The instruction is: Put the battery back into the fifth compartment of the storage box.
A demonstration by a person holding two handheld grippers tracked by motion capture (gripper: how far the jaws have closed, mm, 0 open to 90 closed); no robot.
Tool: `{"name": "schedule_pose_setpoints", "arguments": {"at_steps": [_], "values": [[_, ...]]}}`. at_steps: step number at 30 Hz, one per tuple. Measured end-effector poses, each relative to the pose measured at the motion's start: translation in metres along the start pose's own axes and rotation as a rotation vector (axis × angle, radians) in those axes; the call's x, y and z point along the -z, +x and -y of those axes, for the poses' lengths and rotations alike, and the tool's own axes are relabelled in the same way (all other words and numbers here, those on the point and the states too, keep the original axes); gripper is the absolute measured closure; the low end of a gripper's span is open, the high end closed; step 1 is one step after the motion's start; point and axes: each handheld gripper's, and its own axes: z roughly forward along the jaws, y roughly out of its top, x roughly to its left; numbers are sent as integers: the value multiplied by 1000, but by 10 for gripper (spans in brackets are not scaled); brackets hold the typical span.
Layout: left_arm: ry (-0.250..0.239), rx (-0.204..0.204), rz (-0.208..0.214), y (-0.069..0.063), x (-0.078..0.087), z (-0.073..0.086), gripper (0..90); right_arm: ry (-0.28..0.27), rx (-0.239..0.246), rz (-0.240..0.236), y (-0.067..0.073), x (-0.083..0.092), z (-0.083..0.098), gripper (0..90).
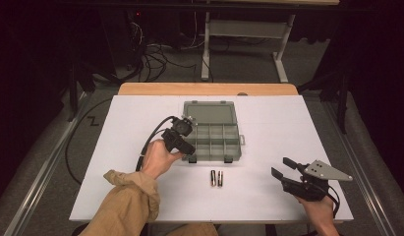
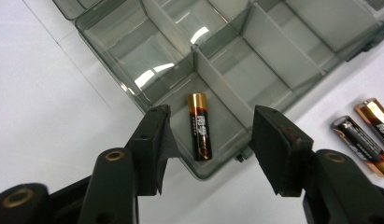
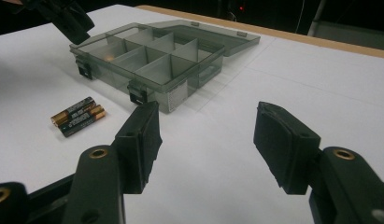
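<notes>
Now we see the battery [image 2: 200, 126] lying flat in the near corner compartment of the grey box [image 2: 133, 95] | long axis along our left claw's [image 2: 209, 140] line, gold end away | label unreadable | both claws apart, right claw [image 3: 206, 140] over bare counter [image 3: 217, 177].

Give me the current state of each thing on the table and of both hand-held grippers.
Compartment box: lid open, lying flat behind it.
Battery in box: lying flat in a corner compartment, free of the jaws.
Two loose batteries: lying side by side on the table, outside the box.
Left hand-held gripper: open, above the battery in the box.
Right hand-held gripper: open, nothing between its jaws.
</notes>
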Motion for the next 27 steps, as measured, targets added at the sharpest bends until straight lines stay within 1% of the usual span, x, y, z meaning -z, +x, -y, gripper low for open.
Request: {"name": "schedule_pose_setpoints", "arguments": {"at_steps": [6,9,14,16,19,23,27], "values": [[-12,3,23,-4,7,7,448,-1,-1,1,0,0,0,426],[-9,21,34,-4,11,8,447,0,-1,3,0,0,0,425],[-23,17,41,-6,17,12,447,0,-1,3,0,0,0,426],[-27,21,45,-7,18,15,444,1,-2,3,0,0,0,425],[-21,14,47,-9,18,19,439,0,-1,5,0,0,0,425],[-15,16,54,-11,19,23,432,0,-1,6,0,0,0,425],[-10,16,59,-16,18,29,412,-1,-1,6,0,0,0,426]]}}
